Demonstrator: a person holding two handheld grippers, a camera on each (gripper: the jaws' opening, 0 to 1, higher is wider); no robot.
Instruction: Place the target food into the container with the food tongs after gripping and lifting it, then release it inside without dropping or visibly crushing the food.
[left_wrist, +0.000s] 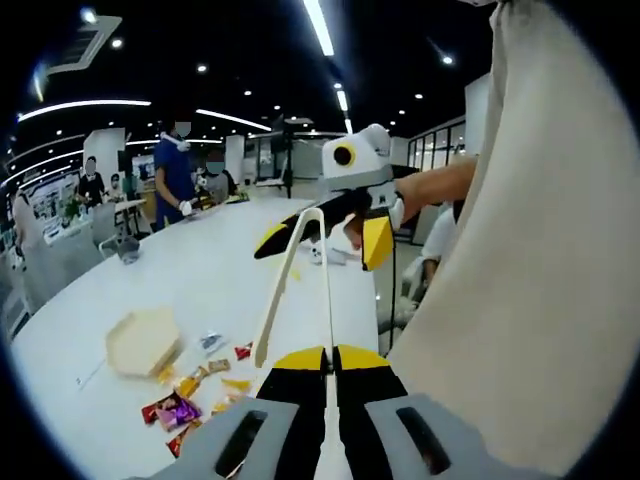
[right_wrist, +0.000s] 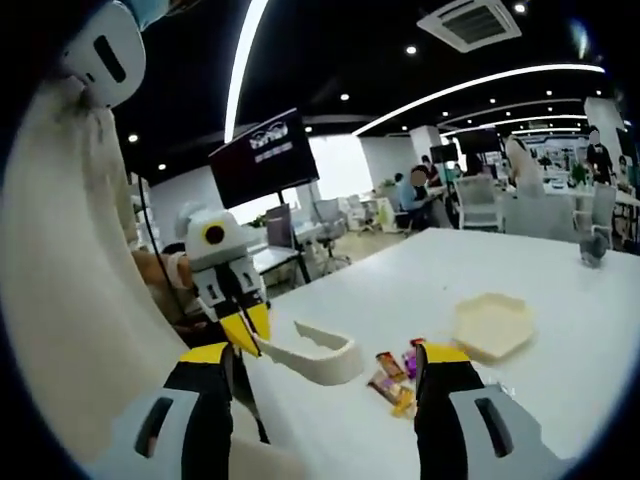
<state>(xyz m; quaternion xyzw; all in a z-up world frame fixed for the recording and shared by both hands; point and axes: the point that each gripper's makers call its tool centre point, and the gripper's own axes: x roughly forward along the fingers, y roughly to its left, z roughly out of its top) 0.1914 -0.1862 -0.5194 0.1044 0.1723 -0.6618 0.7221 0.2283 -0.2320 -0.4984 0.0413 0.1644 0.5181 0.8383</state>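
Note:
Cream food tongs (left_wrist: 298, 270) rise from between the jaws of my left gripper (left_wrist: 330, 355), which is shut on one tong arm; the other arm splays out to the left. The joined end of the tongs reaches in between the wide-open jaws of my right gripper (left_wrist: 322, 240). In the right gripper view the tongs (right_wrist: 322, 360) lie between my right gripper's (right_wrist: 322, 352) spread jaws, with the left gripper (right_wrist: 248, 330) pinching their far end. Several wrapped snacks (left_wrist: 190, 395) (right_wrist: 393, 378) lie on the white table beside a beige hexagonal container (left_wrist: 143, 340) (right_wrist: 492, 325).
The long white table (left_wrist: 215, 270) (right_wrist: 500, 275) runs away from me, with people standing and sitting at its far end. The person's cream clothing (left_wrist: 520, 250) (right_wrist: 70, 290) hangs close beside both grippers. A small grey object (right_wrist: 594, 250) stands farther along the table.

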